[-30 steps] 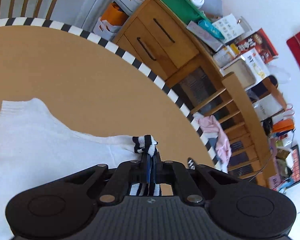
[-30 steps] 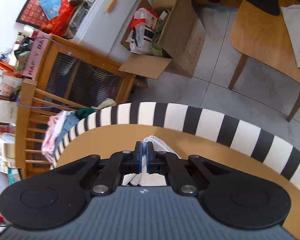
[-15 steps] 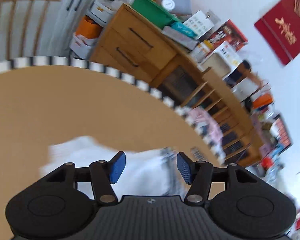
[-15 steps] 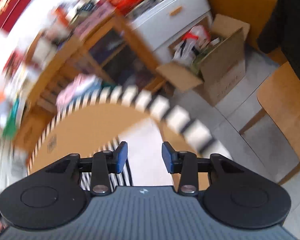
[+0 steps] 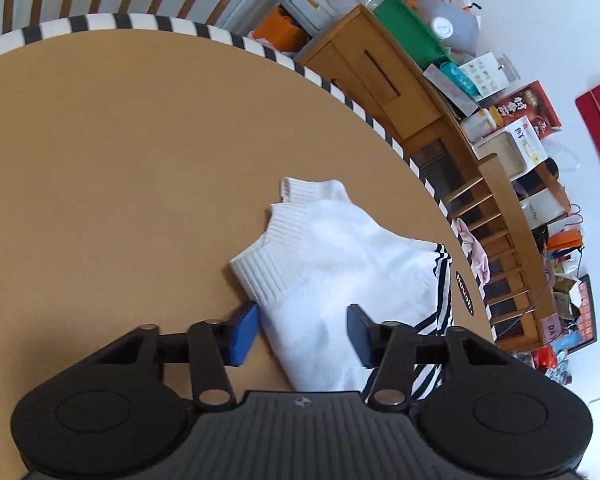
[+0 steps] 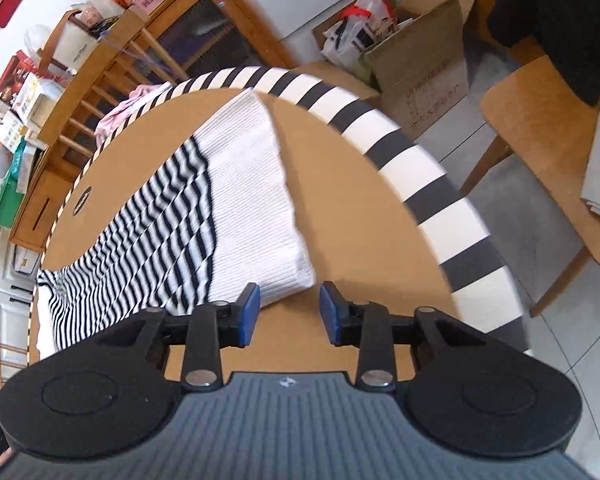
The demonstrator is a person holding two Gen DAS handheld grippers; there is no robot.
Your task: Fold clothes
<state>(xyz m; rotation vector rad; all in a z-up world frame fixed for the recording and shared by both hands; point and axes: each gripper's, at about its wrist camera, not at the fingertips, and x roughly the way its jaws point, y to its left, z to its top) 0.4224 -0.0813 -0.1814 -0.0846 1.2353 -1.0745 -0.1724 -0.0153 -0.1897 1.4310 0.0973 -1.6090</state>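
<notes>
A white knit sweater with black-and-white stripes lies on the round tan table. In the left wrist view its white ribbed cuffs and sleeve (image 5: 320, 256) lie folded over the striped body. My left gripper (image 5: 302, 334) is open just above this white part, holding nothing. In the right wrist view the striped body (image 6: 148, 240) and the white ribbed hem (image 6: 256, 200) stretch away toward the table's far edge. My right gripper (image 6: 288, 314) is open at the near corner of the hem, with nothing between its fingers.
The table (image 5: 100, 152) has a black-and-white striped rim (image 6: 420, 168). Wooden cabinets and cluttered shelves (image 5: 480, 128) stand beyond it. A cardboard box (image 6: 420, 60) and a wooden chair (image 6: 540, 128) stand on the floor to the right.
Both grippers were shut on the sweater a second ago; both have opened and let it go. The sweater now lies folded on the table, and both grippers have pulled back.
</notes>
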